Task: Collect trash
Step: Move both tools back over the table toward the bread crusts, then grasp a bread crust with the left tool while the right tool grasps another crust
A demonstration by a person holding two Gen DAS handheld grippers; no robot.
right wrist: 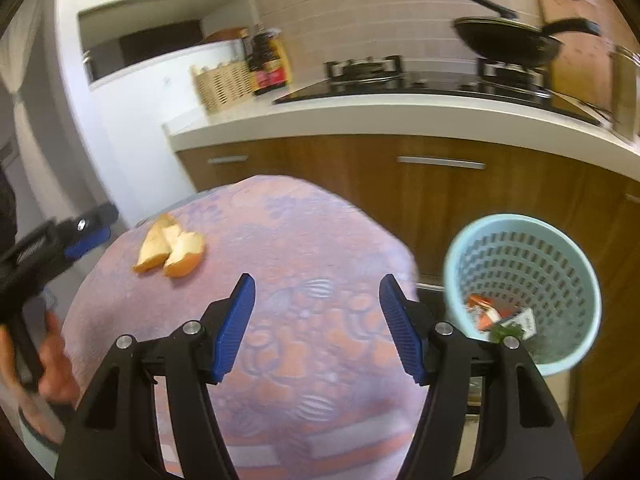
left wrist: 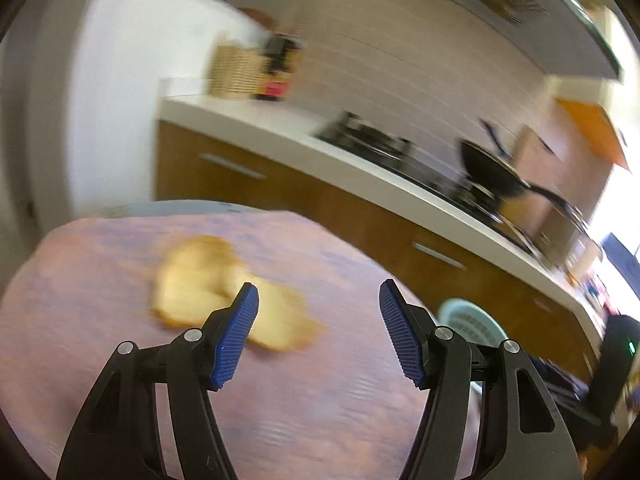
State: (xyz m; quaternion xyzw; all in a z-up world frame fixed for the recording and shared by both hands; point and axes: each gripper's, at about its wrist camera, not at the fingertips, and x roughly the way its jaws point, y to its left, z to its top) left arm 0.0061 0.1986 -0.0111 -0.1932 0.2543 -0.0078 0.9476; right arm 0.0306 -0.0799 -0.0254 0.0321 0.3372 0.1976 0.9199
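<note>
Pieces of orange peel (right wrist: 170, 250) lie on the pink and purple patterned tablecloth (right wrist: 304, 320) at the far left; they show blurred in the left wrist view (left wrist: 208, 284). My left gripper (left wrist: 318, 332) is open and empty, just right of and behind the peel; it also shows at the left edge of the right wrist view (right wrist: 86, 232). My right gripper (right wrist: 316, 324) is open and empty above the table's middle. A light blue perforated trash basket (right wrist: 524, 292) stands right of the table, holding scraps of trash (right wrist: 496, 316); its rim shows in the left wrist view (left wrist: 468, 320).
A white kitchen counter (right wrist: 360, 114) with wooden cabinets runs behind the table. On it are a gas hob (right wrist: 400, 76), a black frying pan (right wrist: 508, 42), a wicker basket (right wrist: 222, 86) and dark bottles (right wrist: 268, 60). A white wall corner stands at the left.
</note>
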